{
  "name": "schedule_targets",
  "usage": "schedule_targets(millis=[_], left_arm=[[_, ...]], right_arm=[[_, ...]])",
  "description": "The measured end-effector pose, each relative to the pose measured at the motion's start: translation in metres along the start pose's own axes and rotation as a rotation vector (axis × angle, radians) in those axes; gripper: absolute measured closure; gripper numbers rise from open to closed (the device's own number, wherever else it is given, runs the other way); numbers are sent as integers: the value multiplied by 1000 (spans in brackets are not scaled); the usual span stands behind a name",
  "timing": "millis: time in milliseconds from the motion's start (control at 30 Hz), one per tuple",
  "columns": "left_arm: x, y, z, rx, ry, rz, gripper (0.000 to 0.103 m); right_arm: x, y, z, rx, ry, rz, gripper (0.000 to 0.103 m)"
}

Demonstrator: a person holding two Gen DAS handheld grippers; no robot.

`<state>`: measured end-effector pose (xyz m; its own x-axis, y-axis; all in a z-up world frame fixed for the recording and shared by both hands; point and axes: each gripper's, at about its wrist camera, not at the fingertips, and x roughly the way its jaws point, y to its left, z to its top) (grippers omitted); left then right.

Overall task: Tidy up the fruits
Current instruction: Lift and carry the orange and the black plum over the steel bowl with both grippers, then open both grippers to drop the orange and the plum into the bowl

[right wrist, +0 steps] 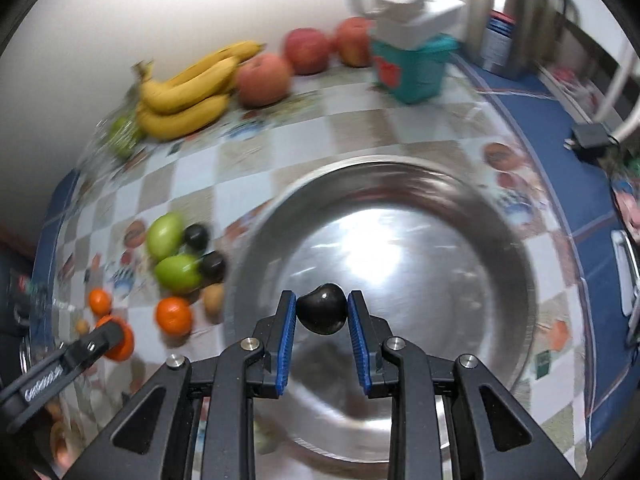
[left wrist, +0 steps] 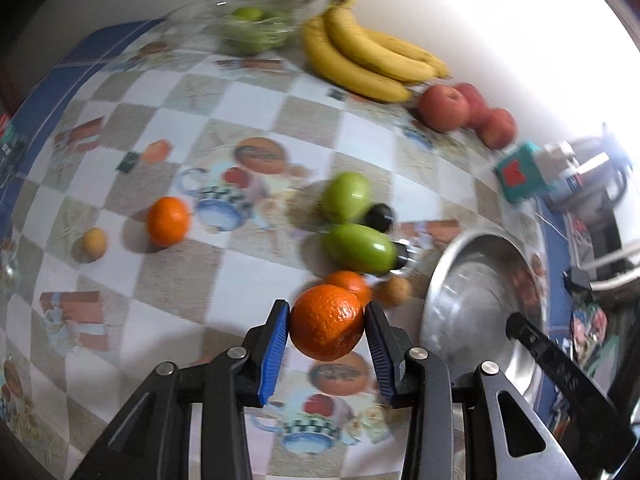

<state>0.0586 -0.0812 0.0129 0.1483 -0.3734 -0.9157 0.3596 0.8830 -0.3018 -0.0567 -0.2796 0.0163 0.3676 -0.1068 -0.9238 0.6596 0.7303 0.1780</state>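
left gripper (left wrist: 326, 330) pinching orange (left wrist: 326, 322) | right gripper (right wrist: 322, 314) pinching dark plum (right wrist: 322, 314) over steel bowl (right wrist: 500, 240) | green mangoes (left wrist: 352, 220) ahead

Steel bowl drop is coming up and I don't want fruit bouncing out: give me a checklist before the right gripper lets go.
1. Right gripper grips the dark plum: ok.
2. Plum over the steel bowl: ok.
3. Bowl free of other fruit: ok in the visible part.
4. Release height above the bowl floor: cannot tell.
5. Left gripper holds its orange firmly: ok.
6. Left gripper outside the bowl: ok.
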Motion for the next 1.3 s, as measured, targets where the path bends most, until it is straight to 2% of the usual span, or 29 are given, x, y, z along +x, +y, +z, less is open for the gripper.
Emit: schedule_targets(millis=[267, 433, 567, 833, 1300], left_arm=[[8, -72, -24, 223, 7, -41, 62], [19, -109, -44, 347, 27, -55, 62], [26, -124, -51, 408, 20, -49, 62], [44, -133, -57, 466, 33, -15, 62], [57, -129, -57, 470, 48, 20, 61]], right_arm=[[-7, -57, 6, 138, -21, -58, 76], [-7, -75, 7, 180, -24, -79, 76], [-3, -82, 4, 196, -14, -86, 76], [13, -86, 0, 203, 25, -96, 76], [23, -91, 0, 219, 63, -92, 75]])
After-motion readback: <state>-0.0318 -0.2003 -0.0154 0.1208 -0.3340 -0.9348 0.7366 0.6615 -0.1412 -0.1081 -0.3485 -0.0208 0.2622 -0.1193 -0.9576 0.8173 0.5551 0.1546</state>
